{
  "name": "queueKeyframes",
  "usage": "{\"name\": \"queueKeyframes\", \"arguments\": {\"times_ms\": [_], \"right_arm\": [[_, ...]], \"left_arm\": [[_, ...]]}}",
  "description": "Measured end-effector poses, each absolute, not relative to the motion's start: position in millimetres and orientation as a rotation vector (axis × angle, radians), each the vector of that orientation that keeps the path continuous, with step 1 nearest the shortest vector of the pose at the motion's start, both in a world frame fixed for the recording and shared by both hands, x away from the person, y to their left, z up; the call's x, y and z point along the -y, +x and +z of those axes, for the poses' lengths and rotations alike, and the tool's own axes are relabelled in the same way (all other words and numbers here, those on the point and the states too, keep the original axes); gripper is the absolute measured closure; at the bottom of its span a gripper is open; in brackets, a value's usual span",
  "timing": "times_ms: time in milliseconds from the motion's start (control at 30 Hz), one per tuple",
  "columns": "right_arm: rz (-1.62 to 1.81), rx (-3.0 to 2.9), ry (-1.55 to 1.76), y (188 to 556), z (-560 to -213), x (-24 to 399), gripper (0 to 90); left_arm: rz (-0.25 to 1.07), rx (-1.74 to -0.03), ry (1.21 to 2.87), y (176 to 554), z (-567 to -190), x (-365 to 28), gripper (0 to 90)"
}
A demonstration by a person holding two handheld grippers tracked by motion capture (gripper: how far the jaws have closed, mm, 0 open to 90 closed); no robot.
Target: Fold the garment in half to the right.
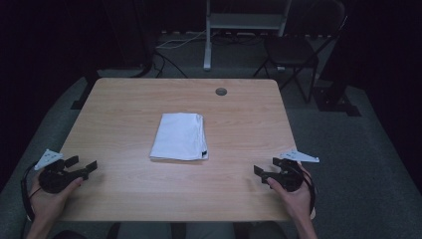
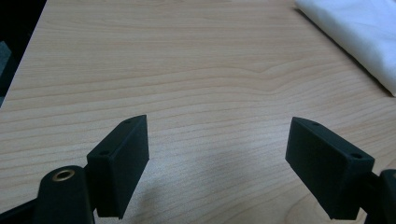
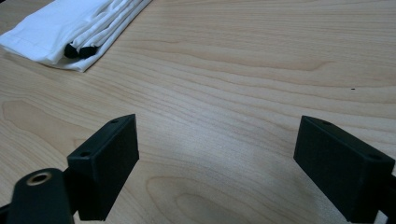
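So nearest the person's edge of the tabletop (image 1: 239, 194) you've got both hands parked, one toward each near corner. The left gripper (image 1: 83, 165) sits by the near left corner with its jaws spread wide, nothing between them, just bare wood grain showing through the gap in the left gripper view. The right gripper (image 1: 264, 168) mirrors it by the near right corner, jaws also wide and empty. Both point inward and a bit forward, toward the middle, which to me reads like a ready pose: hands low and symmetric so either one can go in first.

Further in, roughly at the center of the tabletop, lies the folded white cloth (image 1: 180, 136). It's flat, folded into a tidy rectangle several layers thick, well apart from both grippers. In the right gripper view you can see the stacked fold edges facing that side, plus a small black tab (image 3: 79, 50) tucked at the near right corner of the cloth. That layered edge looks like the easiest place to pinch.

Past that, near the far edge, there's a small round grommet (image 1: 221, 91) in the wood. Beyond the tabletop, a dark folding chair (image 1: 293, 50) stands on the carpet.
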State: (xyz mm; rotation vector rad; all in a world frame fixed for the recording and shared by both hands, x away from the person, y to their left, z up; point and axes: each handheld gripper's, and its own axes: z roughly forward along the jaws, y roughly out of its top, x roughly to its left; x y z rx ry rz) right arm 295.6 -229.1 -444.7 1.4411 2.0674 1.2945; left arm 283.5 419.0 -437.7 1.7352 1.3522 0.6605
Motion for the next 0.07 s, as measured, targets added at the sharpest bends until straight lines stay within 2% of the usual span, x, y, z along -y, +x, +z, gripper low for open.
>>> {"name": "queueKeyframes", "arguments": {"times_ms": [67], "right_arm": [[1.294, -2.069, 1.441, 295.6, -444.7, 229.0, 13.1]], "left_arm": [[0.662, -1.351, 1.732, 283.4, -437.8, -418.9, 21.2]]}}
